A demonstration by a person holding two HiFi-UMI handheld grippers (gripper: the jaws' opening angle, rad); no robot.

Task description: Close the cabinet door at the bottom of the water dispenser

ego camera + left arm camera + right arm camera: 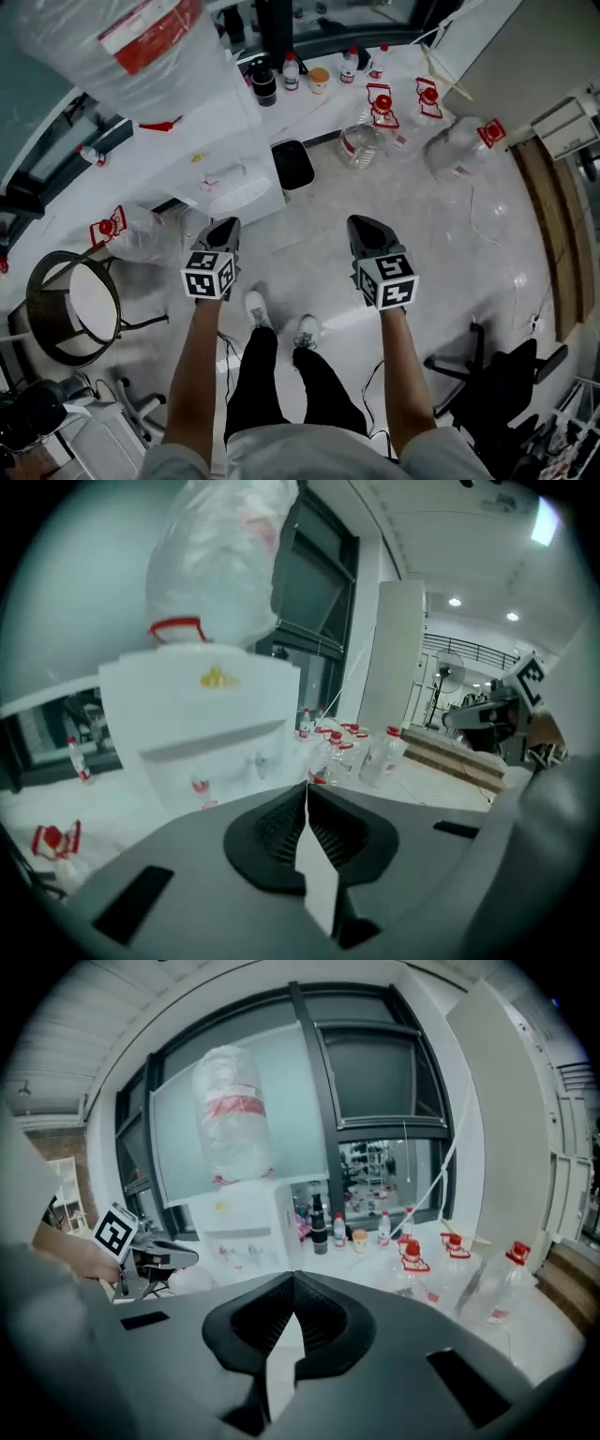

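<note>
The white water dispenser [220, 141] stands ahead of me, slightly to the left, with a large clear bottle [112, 47] upside down on top. It also shows in the left gripper view, water dispenser [202, 724], and in the right gripper view, water dispenser [246, 1222]. Its bottom cabinet door is hidden in every view. My left gripper [223, 225] and right gripper [367, 225] are held up side by side in front of me, short of the dispenser and touching nothing. Both are shut and empty: left gripper [307, 785], right gripper [293, 1274].
A black bin [292, 164] sits right of the dispenser. Several big empty water jugs [361, 141] lie on the floor, and small bottles [291, 70] line the window ledge. A round stool [70, 305] is at left, a black chair [506, 375] at lower right, wooden boards [548, 234] at right.
</note>
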